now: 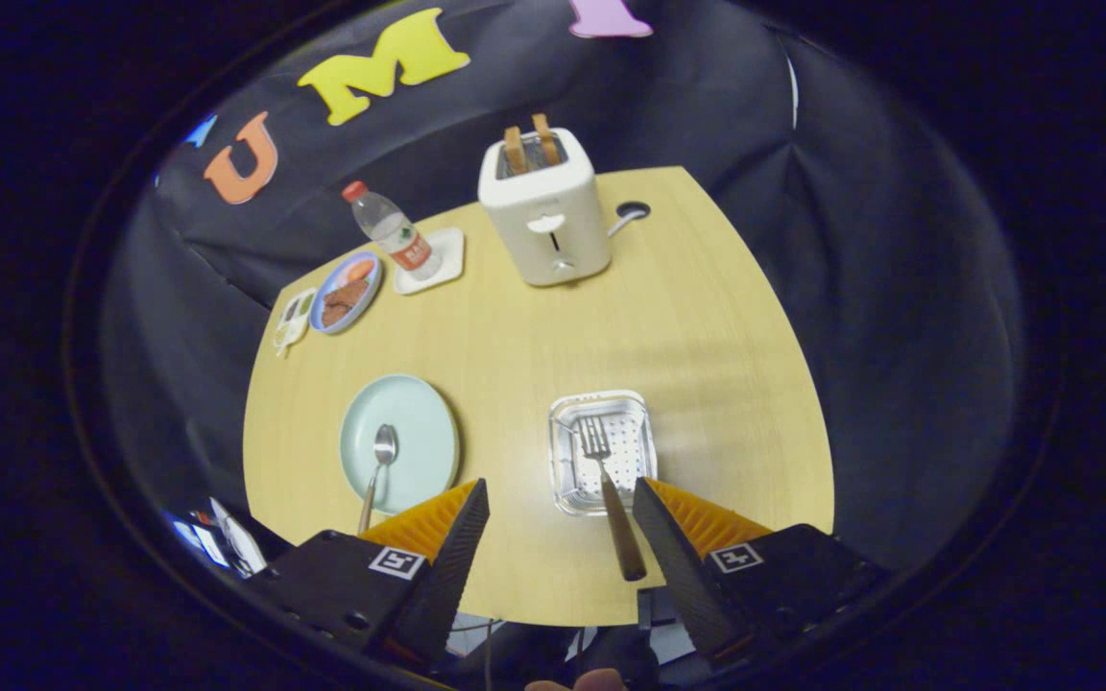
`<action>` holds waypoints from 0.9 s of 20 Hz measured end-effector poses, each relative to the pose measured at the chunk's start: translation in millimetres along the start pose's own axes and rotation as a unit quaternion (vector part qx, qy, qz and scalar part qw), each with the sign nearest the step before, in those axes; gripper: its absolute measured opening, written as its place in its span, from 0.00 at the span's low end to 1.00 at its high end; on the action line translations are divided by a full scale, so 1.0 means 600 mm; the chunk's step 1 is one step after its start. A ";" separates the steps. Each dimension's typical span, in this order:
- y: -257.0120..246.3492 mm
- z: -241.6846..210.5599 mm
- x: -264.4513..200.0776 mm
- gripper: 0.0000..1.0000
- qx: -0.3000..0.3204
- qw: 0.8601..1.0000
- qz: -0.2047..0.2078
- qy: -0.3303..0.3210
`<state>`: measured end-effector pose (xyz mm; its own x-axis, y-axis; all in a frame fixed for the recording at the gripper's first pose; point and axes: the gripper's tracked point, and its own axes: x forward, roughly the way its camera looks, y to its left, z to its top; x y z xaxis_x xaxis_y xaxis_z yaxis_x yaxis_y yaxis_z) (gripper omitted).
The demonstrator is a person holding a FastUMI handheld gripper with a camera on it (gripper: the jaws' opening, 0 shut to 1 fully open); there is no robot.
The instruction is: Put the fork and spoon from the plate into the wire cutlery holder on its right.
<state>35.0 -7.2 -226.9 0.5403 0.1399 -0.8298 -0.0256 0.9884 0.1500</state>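
My gripper (561,494) is open high above the table, nothing between its fingers. A pale green plate (423,422) lies ahead of the left finger, and a spoon (379,465) with a wooden handle rests on it, handle over the near rim. Just ahead of the right finger stands the square wire cutlery holder (603,451). A fork (609,489) leans in it, tines down inside the basket, its brown handle sticking out over the near rim beside my right finger.
A white toaster (545,209) with two bread slices stands at the far side of the wooden table (707,336). A water bottle (390,230) on a white coaster and a blue plate of food (346,293) sit at the far left.
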 end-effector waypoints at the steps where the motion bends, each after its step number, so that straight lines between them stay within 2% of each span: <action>1: 0.022 0.007 -0.008 0.91 -0.016 1.000 0.008 -0.022; 4: 0.117 0.012 -0.016 0.91 -0.074 0.993 0.033 -0.083; 6: 0.180 -0.009 0.002 0.92 -0.089 0.991 0.045 -0.094; 11: 0.307 -0.075 0.095 0.92 -0.069 0.993 0.062 -0.067; 18: 0.378 -0.136 0.202 0.92 -0.076 0.996 0.032 -0.039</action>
<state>25.7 239.0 -337.3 0.5977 0.2040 -0.7753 -0.1859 0.9760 0.1135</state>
